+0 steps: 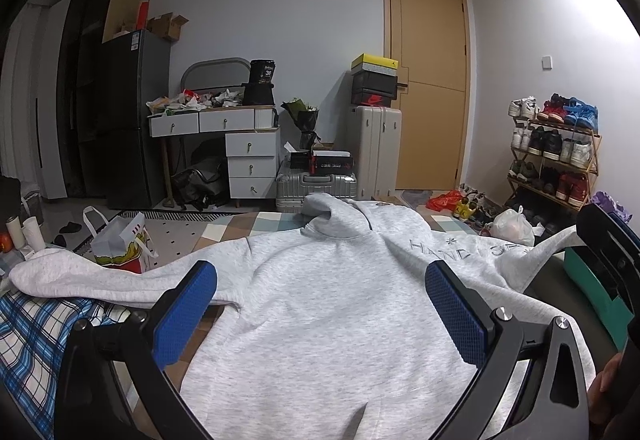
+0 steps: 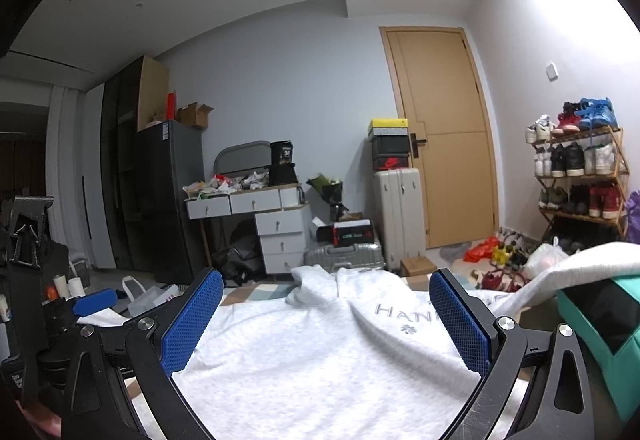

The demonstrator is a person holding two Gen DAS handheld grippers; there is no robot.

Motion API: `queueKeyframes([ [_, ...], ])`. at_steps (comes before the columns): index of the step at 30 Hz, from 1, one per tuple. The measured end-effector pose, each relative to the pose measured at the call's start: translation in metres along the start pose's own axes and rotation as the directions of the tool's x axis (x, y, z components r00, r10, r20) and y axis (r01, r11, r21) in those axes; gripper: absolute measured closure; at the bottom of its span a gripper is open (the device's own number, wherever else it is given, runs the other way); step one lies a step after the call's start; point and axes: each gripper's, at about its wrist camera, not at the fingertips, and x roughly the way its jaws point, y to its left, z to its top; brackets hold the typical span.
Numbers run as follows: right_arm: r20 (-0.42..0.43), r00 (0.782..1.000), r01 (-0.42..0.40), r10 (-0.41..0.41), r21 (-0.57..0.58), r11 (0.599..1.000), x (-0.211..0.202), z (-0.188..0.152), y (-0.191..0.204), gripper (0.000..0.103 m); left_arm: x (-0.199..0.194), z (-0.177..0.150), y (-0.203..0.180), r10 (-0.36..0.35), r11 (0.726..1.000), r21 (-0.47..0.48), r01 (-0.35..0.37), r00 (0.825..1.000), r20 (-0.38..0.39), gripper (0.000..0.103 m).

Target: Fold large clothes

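Observation:
A light grey hoodie [image 1: 320, 300] lies spread flat in front of me, hood [image 1: 332, 212] at the far end, both sleeves stretched out sideways. Grey lettering [image 1: 452, 246] runs across its chest. My left gripper [image 1: 320, 280] hovers open over the hoodie's lower body, blue pads [image 1: 182, 316] wide apart, holding nothing. In the right wrist view the same hoodie [image 2: 320, 352] fills the foreground and my right gripper [image 2: 326, 304] is open above it, empty. The left gripper's blue fingertip [image 2: 94, 300] shows at the left edge there.
A blue plaid cloth [image 1: 36, 324] lies under the left sleeve. A teal box [image 2: 600, 328] sits at the right under the other sleeve. Beyond are a paper bag [image 1: 120, 244], suitcases [image 1: 372, 152], a white drawer desk [image 1: 240, 144], a shoe rack [image 1: 556, 152] and a door [image 1: 432, 88].

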Motion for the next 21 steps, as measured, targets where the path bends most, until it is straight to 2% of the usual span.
queueKeyframes([
  [21, -0.001, 1.0, 0.002, -0.002, 0.0, 1.0, -0.0002, -0.0002, 0.0002, 0.0, -0.0007, -0.0007, -0.0028, 0.004, 1.0, 0.006, -0.004, 1.0, 0.01, 0.001],
])
